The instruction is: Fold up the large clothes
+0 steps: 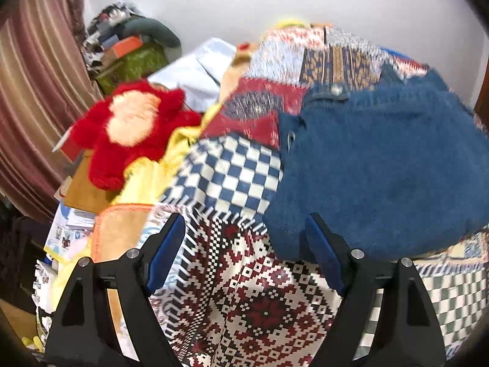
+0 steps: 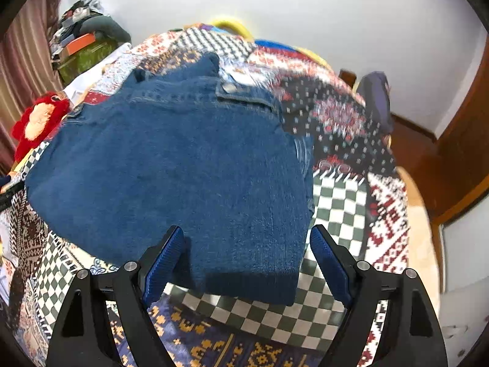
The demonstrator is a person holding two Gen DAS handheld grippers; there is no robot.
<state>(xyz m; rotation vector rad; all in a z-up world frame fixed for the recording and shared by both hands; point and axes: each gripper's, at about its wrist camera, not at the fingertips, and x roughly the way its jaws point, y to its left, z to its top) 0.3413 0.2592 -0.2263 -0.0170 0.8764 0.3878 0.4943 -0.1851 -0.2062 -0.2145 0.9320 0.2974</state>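
Left wrist view, from left to right: a striped curtain (image 1: 33,98) hangs at the far left. Beside it a red plush toy (image 1: 128,134) lies on clutter off the bed's left edge, with a yellow cloth (image 1: 146,180) just below it. The bed carries a patchwork quilt (image 1: 244,290) of checkered and knitted-pattern panels. The left tongs (image 1: 246,238) stand wide over the quilt, nothing between their blue pads (image 1: 166,253). The folded blue jeans (image 1: 382,165) lie flat on the quilt toward the right of this view; the right-hand pad overlaps their near left corner in the picture, though contact cannot be told.

Right wrist view, from left to right: the plush toy (image 2: 39,119) shows at the left edge of the bed. The jeans (image 2: 171,171) fill the middle of the quilt (image 2: 342,214), waistband and button (image 2: 227,87) turned toward the far wall (image 2: 305,9). The right tongs (image 2: 247,244) stand wide at the jeans' near edge, the pads apart from the denim on either side and gripping nothing. A wooden door frame (image 2: 464,140) closes the right side.
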